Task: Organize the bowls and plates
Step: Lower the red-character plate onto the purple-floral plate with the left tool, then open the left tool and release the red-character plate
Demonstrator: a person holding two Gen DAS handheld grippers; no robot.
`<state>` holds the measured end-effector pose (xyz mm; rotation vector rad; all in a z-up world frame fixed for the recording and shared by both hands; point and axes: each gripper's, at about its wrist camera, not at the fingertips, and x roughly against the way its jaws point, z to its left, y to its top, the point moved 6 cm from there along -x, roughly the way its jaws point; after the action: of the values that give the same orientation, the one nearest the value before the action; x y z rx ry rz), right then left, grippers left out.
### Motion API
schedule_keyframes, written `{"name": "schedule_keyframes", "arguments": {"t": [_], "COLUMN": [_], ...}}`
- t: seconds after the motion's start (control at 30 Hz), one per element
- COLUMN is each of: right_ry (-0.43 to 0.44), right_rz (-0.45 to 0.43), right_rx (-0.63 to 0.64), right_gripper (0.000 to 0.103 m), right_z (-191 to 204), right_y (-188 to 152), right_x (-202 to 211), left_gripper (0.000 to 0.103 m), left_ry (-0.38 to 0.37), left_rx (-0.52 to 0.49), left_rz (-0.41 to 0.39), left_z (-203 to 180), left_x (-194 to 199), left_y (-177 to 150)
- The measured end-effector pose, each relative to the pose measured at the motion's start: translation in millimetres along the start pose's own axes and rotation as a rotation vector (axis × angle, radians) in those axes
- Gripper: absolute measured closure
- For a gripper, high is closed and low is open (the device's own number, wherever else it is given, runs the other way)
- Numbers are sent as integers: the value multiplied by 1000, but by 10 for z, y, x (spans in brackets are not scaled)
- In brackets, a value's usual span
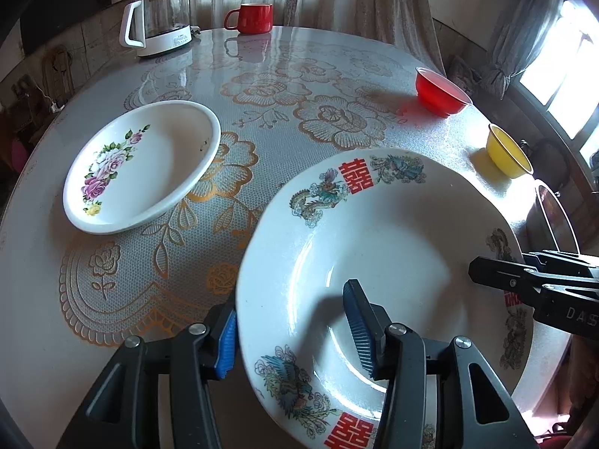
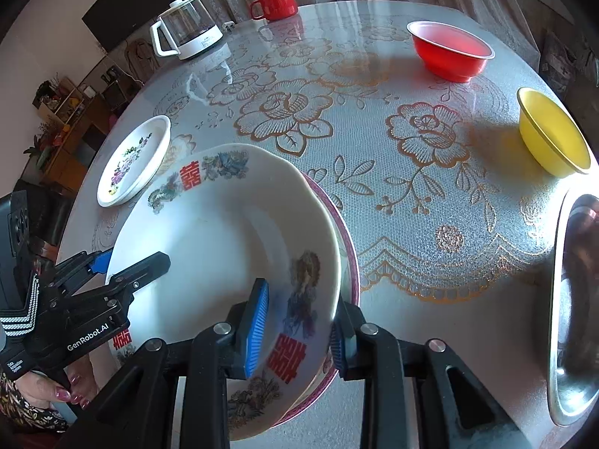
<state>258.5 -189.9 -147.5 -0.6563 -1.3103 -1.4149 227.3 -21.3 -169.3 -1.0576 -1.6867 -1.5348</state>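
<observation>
A big white plate [image 1: 393, 247] [image 2: 224, 232] with red characters and dragon prints lies tilted on a pink-rimmed plate [image 2: 350, 262]. My left gripper [image 1: 294, 336] [image 2: 131, 262] straddles its near-left rim with one blue pad outside and one over the well, and neither pad presses, so it is open. My right gripper [image 2: 299, 336] [image 1: 486, 277] is shut on the opposite rim, one pad inside and one outside. A floral plate [image 1: 142, 164] [image 2: 134, 161] sits to the left. A red bowl [image 1: 441, 91] [image 2: 449, 50] and a yellow bowl [image 1: 509, 151] [image 2: 554, 134] stand at the right.
A glass kettle [image 1: 161, 18] [image 2: 187, 30] and a red mug [image 1: 254, 18] [image 2: 275, 3] stand at the table's far edge. A steel basin [image 2: 572, 299] sits at the near right. The round table [image 2: 411, 194] has a patterned cover. A person's hand [image 2: 67, 393] holds the left gripper.
</observation>
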Motion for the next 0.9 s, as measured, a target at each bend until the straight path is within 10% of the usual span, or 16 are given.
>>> {"name": "schedule_keyframes", "arguments": {"t": [0.9], "right_ry": [-189], "right_rz": [-9], "right_rx": [162], "right_gripper": [71], "right_z": [108], "right_y": [-28], "right_x": [168], "left_gripper": [43], "left_ry": [41], "left_rx": [-20], "left_rz": [12], "left_z": [-34], "left_x": [77], "left_y": [-102]}}
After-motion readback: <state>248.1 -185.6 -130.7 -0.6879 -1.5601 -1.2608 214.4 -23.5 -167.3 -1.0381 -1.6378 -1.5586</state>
